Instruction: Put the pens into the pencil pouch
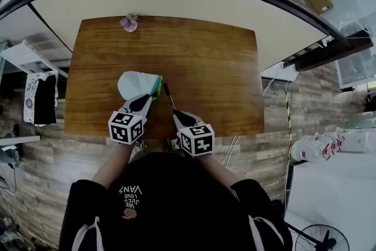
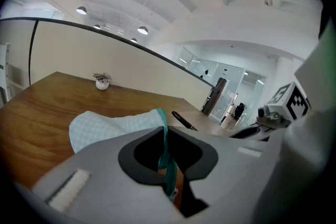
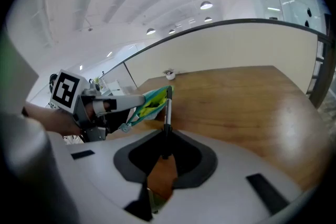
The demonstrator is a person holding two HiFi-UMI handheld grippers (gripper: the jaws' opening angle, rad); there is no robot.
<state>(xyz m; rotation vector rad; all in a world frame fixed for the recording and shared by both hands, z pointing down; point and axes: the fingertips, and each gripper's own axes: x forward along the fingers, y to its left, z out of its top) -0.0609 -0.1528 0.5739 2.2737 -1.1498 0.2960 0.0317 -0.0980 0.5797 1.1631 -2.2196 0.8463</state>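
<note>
- The right claw (image 1: 176,113) is shut tight on the back end of a dark pen (image 1: 168,95).
- Just beside it, the left claw (image 1: 147,101) pinches the green zip edge of the pencil pouch (image 1: 135,84).
- The pen points away from the person, with its tip close to the pouch's open mouth, a little to its left.
- The pouch rests on the worktop (image 1: 211,62), so the pen likely goes forward and left.
</note>
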